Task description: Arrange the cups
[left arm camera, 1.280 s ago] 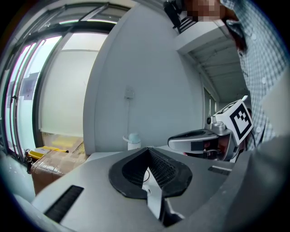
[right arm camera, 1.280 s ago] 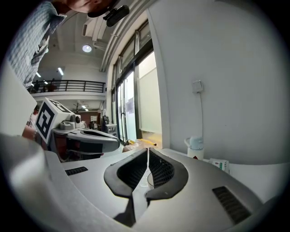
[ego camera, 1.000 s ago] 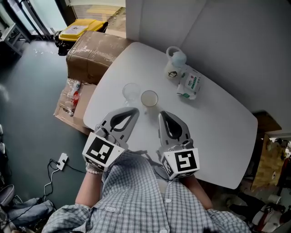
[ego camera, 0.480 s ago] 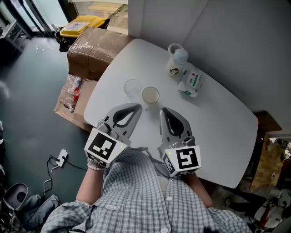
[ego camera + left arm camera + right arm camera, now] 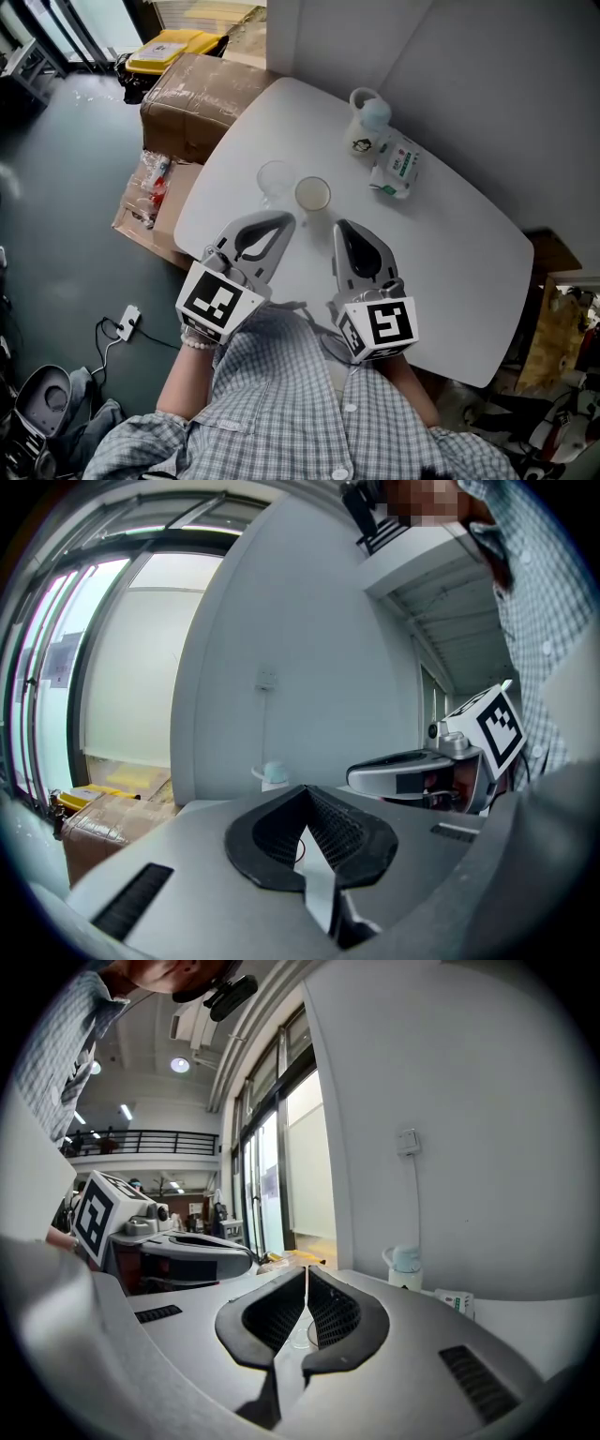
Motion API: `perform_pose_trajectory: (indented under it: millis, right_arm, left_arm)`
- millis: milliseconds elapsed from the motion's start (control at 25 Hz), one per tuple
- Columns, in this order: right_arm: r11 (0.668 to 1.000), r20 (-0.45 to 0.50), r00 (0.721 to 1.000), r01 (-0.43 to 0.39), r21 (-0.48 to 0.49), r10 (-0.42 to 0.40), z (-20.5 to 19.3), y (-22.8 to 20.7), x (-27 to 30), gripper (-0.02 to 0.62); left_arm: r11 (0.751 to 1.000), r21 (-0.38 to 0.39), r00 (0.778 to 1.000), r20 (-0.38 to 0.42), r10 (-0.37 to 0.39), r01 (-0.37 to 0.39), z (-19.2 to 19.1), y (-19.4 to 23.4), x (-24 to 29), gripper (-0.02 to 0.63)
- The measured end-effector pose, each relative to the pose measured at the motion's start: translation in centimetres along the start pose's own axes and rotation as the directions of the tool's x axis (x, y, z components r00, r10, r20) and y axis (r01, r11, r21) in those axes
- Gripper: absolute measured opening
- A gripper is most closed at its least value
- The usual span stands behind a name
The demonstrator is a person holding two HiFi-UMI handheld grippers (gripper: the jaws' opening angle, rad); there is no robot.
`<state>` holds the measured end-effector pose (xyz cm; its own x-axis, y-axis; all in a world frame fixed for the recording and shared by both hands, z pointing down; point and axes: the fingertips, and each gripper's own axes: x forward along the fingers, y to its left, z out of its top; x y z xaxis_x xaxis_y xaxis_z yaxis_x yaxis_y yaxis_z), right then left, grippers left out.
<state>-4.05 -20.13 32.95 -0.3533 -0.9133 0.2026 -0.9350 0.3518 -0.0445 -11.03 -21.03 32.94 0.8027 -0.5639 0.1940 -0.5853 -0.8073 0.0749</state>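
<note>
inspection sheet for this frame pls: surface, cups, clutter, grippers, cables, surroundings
Surface: white table, rounded corners, bare near the grippers.
Job's things: left cup and right cup, both clear, upright, side by side; mug with a pale blue top near the far edge.
Clutter: green-and-white carton lying beside the mug.
Grippers: left gripper and right gripper both shut, nothing held, short of the cups.
Cables: power strip with its cable on the floor.
Surroundings: cardboard box and plastic bag left of the table; grey wall behind.
</note>
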Motion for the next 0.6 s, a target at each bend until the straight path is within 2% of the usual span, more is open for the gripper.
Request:
perform_pose_trajectory:
  millis: [600]
  right_arm:
    - [1.0,-0.015,1.0,0.01,0.002,-0.01,-0.51,-0.29,0.31,0.026]
  left_arm:
    - [1.0,-0.017,1.0,0.005,-0.003,0.003,-0.4,0.34,0.15,0.009]
